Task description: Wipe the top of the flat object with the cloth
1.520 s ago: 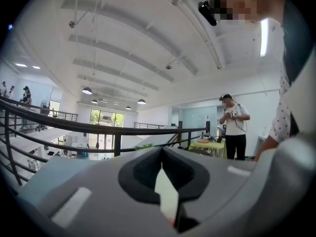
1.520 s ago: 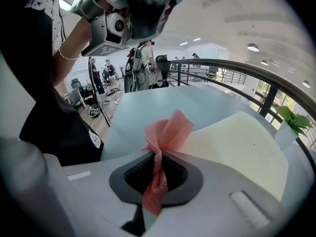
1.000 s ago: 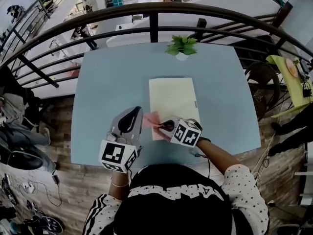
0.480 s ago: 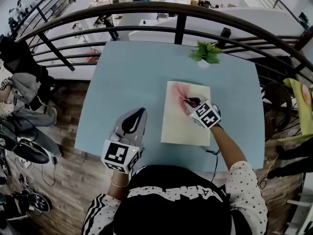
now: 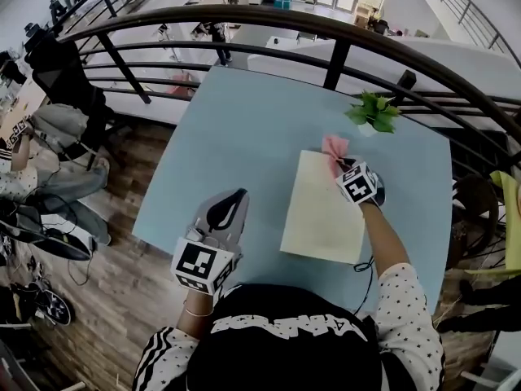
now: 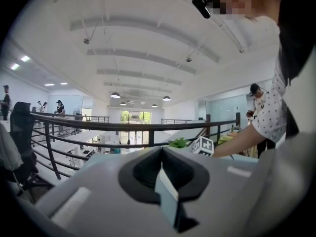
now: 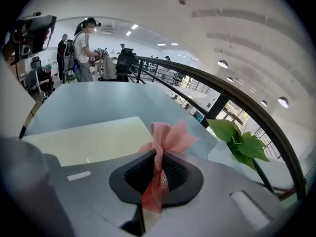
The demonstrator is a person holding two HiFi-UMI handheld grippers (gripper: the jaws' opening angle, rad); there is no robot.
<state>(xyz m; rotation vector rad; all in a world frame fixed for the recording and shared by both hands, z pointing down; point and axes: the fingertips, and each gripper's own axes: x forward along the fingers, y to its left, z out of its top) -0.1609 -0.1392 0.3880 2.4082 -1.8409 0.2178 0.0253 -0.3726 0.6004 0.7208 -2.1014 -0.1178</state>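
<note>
- The right gripper (image 7: 157, 157) is clamped on the cloth (image 7: 168, 138), a pink mesh piece pinched as a thin twist, with its loose end fanning out past the tips.
- The cloth sits at the far right corner of the flat object (image 5: 324, 210), a pale cream sheet lying on the blue table (image 5: 236, 137). In the head view the cloth seems partly past the far edge, but I cannot tell whether it touches the sheet or the table there.
- Risk 1: the stroke runs off the far edge, so the cloth wipes the table instead of the sheet's top.
- Risk 2: the plant (image 5: 374, 111) stands just beyond that corner, and a push further to the far right could knock it over.
- Risk 3: only a narrow twist of cloth lies between the jaws, so drag on the surface could pull it free.
- Risk 4: nothing pins the sheet. The left gripper (image 5: 230, 204) is closed on nothing and is at the near left, well apart from the sheet. A firm pull toward the near side could slide the sheet along the table.
- Around: a black railing (image 5: 342, 39) curves behind the table's far side, with people on the floor beyond.
- Nothing lies on the sheet's top, so a return stroke toward the near edge looks unobstructed.
</note>
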